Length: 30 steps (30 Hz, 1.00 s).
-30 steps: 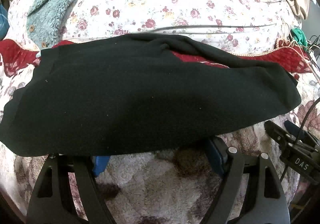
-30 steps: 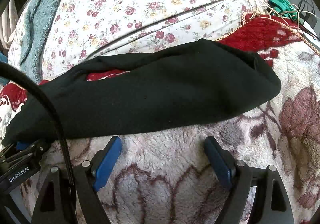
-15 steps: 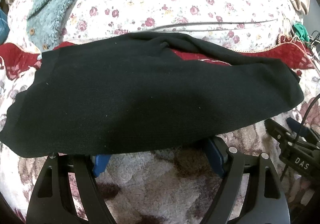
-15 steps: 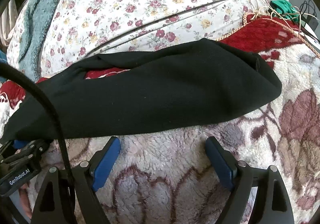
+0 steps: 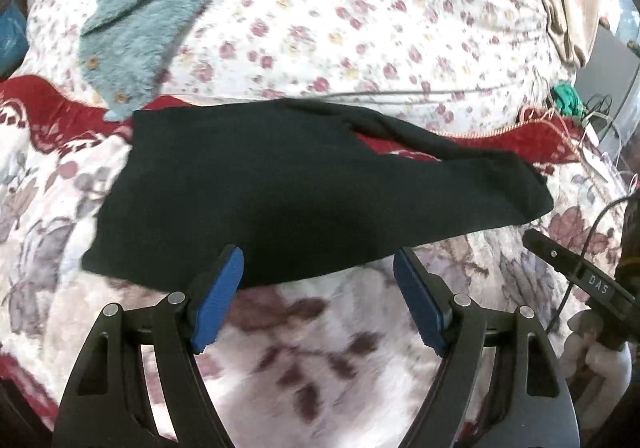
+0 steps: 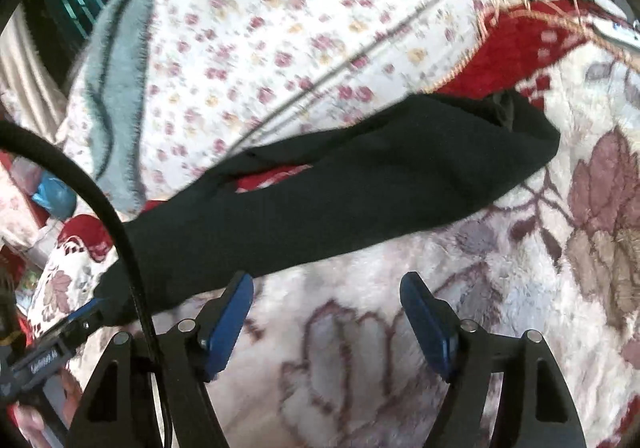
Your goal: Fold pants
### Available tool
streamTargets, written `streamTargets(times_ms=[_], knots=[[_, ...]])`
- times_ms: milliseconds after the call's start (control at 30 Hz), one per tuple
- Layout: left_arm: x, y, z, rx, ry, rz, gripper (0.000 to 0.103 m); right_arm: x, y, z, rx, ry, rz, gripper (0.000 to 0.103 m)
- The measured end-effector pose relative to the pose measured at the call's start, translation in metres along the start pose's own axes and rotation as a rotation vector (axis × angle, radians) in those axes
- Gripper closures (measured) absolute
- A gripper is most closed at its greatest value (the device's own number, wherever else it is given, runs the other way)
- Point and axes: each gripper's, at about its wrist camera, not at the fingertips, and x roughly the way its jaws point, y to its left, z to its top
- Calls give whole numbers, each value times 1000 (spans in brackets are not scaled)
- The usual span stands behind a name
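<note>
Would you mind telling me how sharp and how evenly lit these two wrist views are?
Left wrist view: the floral sheet and fleece blanket are smeared by motion blur, while the left gripper is crisp; the black pants read as a nearly featureless dark mass. Right wrist view: similar blur across the bedding, the right gripper sharp, and strong fisheye bending with dark corners.

Matt black knit pants (image 5: 280, 184), fleecy blanket (image 5: 332, 332)
</note>
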Motion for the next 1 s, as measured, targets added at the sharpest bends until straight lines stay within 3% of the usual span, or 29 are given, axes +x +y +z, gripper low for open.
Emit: streamTargets(times_ms=[100,267,533,700,1000], knots=[[27,5,22,-63,4,7,24,-8,4,-4,-7,-7,28,28],[40,48,24,-136,8,61,24,-4,4,-9,20,-1,66,28],[99,82,17,-345,69,-52,24,5,4,-10,98,58,140,28],[160,96,10,-444,92,-32,24,18,-15,-7,170,88,125,28],[197,89,37,-441,31,-15,24,42,-35,11,231,71,185,28]])
